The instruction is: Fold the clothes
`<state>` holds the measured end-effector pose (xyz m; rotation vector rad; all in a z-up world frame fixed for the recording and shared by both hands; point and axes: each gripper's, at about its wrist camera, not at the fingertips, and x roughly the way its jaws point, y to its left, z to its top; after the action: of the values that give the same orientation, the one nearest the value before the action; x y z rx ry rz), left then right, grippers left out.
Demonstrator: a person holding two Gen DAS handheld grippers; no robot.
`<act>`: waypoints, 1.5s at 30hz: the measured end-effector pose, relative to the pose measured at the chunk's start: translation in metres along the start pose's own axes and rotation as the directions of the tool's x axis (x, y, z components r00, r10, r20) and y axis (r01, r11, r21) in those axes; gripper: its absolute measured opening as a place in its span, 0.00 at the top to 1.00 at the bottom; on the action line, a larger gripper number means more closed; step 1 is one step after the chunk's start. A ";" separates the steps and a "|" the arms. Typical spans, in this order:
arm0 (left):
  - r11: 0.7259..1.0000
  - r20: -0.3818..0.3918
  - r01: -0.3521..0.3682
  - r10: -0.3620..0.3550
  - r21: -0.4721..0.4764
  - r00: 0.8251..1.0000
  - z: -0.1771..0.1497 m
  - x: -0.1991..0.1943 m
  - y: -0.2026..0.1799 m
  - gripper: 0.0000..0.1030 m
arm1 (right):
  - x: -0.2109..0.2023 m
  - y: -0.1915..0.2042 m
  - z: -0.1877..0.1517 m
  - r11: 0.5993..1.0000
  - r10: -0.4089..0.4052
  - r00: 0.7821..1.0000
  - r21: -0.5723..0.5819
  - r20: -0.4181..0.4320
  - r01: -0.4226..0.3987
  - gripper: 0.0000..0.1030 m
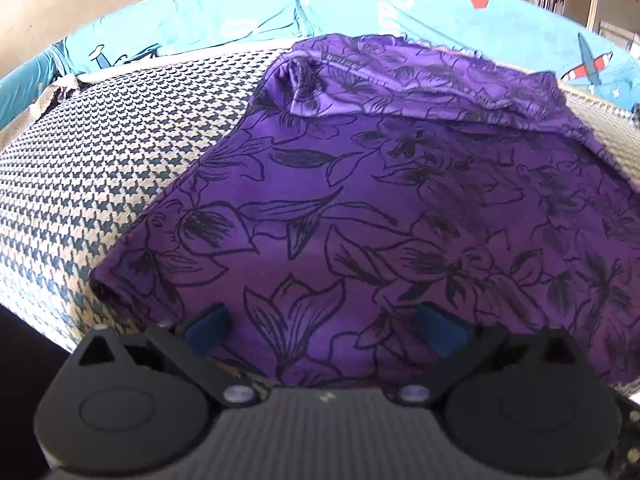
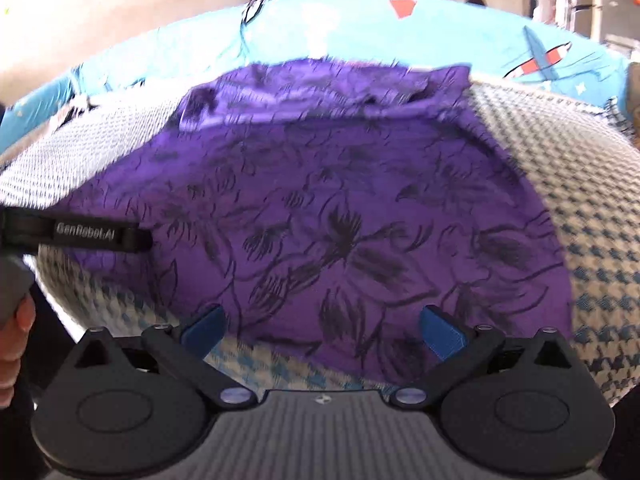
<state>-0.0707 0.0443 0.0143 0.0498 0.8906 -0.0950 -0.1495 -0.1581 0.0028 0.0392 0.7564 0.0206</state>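
Purple cloth [image 1: 380,208] lay flat on the checked cover [image 1: 100,152], directly ahead of both wide-open, empty grippers, L [image 1: 322,330] & R [image 2: 322,334], near hem just under each.

purple floral garment [image 2: 320,208], houndstooth cloth [image 2: 560,184]

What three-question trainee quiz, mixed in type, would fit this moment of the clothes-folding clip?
1. True or false: the left gripper is shut on the purple floral garment.
2. What lies directly under the garment? A) bare wood B) houndstooth cloth C) a tray
3. Fill in: at the garment's far edge, a strip is folded ____ over itself.

Key:
1. False. Both it and the right gripper stand open above the fabric.
2. B. A blue sheet with aeroplane prints lies beyond.
3. Back.
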 end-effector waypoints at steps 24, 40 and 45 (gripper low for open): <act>0.996 0.016 -0.016 0.015 0.092 1.000 -0.003 0.005 -0.021 0.00 | 0.008 -0.026 0.008 0.977 -0.128 0.992 0.169 -0.017 0.129 0.09; 0.997 -0.014 -0.008 0.009 0.071 1.000 0.000 0.006 -0.019 0.00 | -0.004 -0.024 0.005 0.976 -0.084 0.995 0.199 -0.048 0.092 0.09; 0.998 -0.012 -0.002 0.003 0.064 1.000 0.004 0.003 -0.019 0.00 | -0.008 -0.024 0.005 0.975 -0.064 0.997 0.211 -0.053 0.074 0.09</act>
<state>-0.0675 0.0250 0.0145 0.1112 0.8995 -0.1206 -0.1523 -0.1829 0.0108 0.2169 0.8029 -0.1266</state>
